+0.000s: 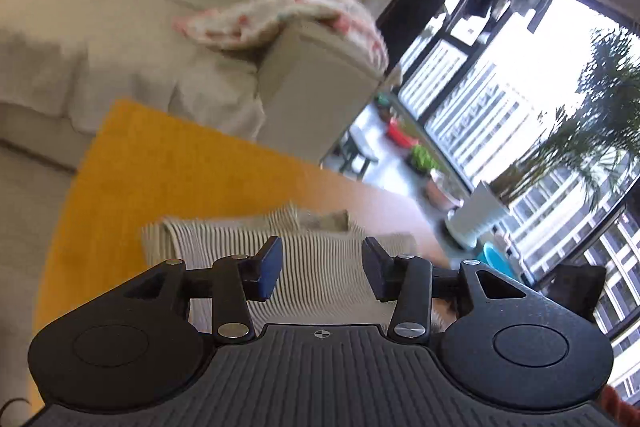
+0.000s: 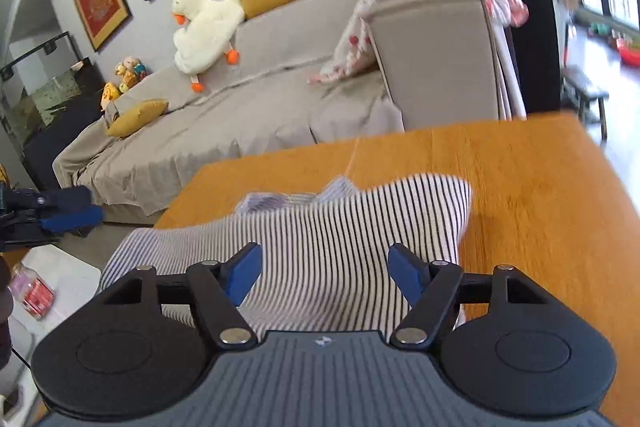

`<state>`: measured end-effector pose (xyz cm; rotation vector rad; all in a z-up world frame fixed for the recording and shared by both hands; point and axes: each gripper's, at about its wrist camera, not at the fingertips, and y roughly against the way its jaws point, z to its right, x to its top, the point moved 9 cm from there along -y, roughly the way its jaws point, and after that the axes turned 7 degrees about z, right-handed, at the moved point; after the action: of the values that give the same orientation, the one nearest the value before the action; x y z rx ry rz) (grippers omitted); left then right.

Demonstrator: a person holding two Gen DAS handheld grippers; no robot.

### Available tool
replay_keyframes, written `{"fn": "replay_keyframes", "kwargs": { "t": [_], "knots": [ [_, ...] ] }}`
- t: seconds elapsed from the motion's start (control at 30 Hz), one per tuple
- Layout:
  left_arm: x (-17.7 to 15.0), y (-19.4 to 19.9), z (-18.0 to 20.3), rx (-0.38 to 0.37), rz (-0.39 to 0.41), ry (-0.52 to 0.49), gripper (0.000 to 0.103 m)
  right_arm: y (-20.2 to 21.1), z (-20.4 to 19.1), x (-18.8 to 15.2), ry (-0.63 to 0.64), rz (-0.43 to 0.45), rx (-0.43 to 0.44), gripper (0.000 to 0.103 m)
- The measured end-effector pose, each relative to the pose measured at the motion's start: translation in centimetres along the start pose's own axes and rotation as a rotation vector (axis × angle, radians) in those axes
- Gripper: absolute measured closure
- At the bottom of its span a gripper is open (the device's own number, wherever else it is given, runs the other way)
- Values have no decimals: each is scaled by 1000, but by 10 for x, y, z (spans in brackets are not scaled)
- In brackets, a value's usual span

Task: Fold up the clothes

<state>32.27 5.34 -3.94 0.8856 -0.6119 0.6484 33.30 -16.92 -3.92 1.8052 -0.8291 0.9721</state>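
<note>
Shirt (image 2: 320, 235): striped, long axis crosswise ahead of both jaws
Left gripper (image 1: 322, 269): spread, empty
Right gripper (image 2: 325, 275): spread, empty
Right view only: duck toy (image 2: 204, 27)

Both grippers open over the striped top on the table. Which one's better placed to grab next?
Right, probably. The right gripper is open with the striped top spread wide between its fingers. The left gripper is open too, but sits beside the wooden table's left edge, seeing only a bunched end.
</note>
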Motion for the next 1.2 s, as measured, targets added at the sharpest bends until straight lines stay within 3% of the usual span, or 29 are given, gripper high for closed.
{"fn": "replay_keyframes", "kwargs": {
  "t": [0.07,0.13,0.2,0.27,0.33,0.5,0.57,0.7,0.83,0.9,0.93,0.97,1.03,1.1,1.2],
  "knots": [
    [-24,-23,-16,99,-76,-10,59,1,-1,10,50,50,-31,32],
    [-30,-24,-17,96,-35,-36,58,-8,3,13,35,43,-24,32],
    [-30,-22,-16,96,-31,-28,58,-28,10,2,1,-46,-19,31],
    [-30,-21,-19,95,-32,-14,58,-38,15,-7,1,-75,-30,30],
    [-31,-20,-19,97,-32,-26,58,-44,18,-12,-6,-85,-34,21],
    [-32,-19,-18,94,-29,-34,57,-44,16,-13,-65,-77,-1,12],
    [-32,-19,-19,93,-27,-31,56,-43,17,-14,-100,-83,31,0],
    [-33,-19,-16,88,-26,-32,51,-44,16,-15,-122,-111,42,0],
    [-34,-21,-11,75,-30,-37,39,-38,15,-12,-92,-132,29,0],
    [-29,-16,-11,70,-34,-20,40,-24,19,-5,-49,-115,22,0],
    [-22,-8,-14,57,-27,6,41,-17,21,-1,-27,-106,19,3],
    [-13,2,-18,44,-6,16,40,-10,23,3,-5,-98,15,16],
    [1,20,-31,21,18,33,38,3,27,11,38,-80,8,30],
    [6,26,-48,10,-6,73,37,17,31,19,81,-63,1,30],
    [0,13,-67,6,-72,144,38,31,68,17,70,-123,-49,30]
  ]
}}
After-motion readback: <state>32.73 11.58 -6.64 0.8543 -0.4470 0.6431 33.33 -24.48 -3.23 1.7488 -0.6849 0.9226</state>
